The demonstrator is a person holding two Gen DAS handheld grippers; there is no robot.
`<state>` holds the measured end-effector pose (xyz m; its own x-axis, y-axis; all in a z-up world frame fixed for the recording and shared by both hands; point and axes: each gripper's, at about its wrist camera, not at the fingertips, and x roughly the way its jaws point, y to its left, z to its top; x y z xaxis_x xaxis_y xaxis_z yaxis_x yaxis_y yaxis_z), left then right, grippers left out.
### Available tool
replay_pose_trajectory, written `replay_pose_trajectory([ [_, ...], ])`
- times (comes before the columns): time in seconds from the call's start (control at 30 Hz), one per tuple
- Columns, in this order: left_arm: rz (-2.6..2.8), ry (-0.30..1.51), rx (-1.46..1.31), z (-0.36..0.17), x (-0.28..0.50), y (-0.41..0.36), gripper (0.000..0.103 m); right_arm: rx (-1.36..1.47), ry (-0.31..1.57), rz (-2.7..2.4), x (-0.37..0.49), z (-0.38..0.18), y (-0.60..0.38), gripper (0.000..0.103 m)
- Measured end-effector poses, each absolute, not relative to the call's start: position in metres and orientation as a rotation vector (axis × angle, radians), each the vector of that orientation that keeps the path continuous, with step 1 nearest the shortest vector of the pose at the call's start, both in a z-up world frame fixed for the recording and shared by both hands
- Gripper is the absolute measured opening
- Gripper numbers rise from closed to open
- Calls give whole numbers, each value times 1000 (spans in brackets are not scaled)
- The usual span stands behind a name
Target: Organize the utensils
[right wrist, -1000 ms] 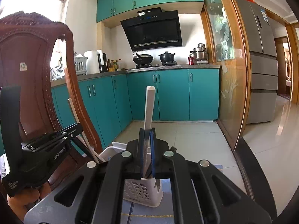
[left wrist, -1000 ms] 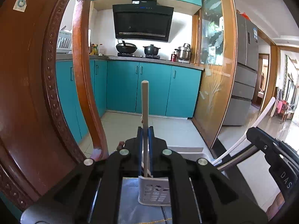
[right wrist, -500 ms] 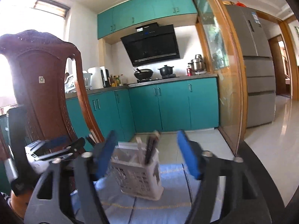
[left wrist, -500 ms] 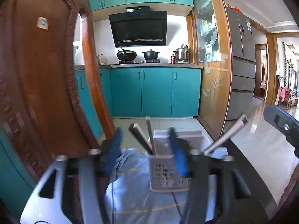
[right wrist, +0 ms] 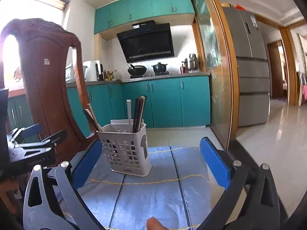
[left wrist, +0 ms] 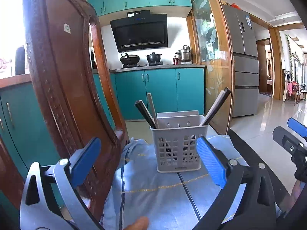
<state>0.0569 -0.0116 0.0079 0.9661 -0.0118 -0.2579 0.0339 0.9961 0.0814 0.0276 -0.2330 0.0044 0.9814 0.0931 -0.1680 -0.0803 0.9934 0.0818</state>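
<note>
Both my tongs are spreading wide right now, nothing between the blue pads: left tongs (left wrist: 148, 162) and right tongs (right wrist: 150, 165) hover over the near end of the blue striped cloth (right wrist: 153, 195). Past them, mid-cloth, stands the white utensil caddy (left wrist: 179, 149) with chopsticks (right wrist: 139, 113) leaning inside. Carved wooden chair (left wrist: 63, 88) on the left, teal cabinets (right wrist: 165, 101) far back.
</note>
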Motion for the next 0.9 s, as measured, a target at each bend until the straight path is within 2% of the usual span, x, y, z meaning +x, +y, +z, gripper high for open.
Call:
replay_pose_trajectory([
  [0.27, -19, 252, 13, 7, 52, 1, 99, -56, 141, 83, 23, 2, -207, 100],
  [0.9, -14, 215, 77, 3, 39, -7, 100, -55, 143, 77, 23, 1, -203, 100],
])
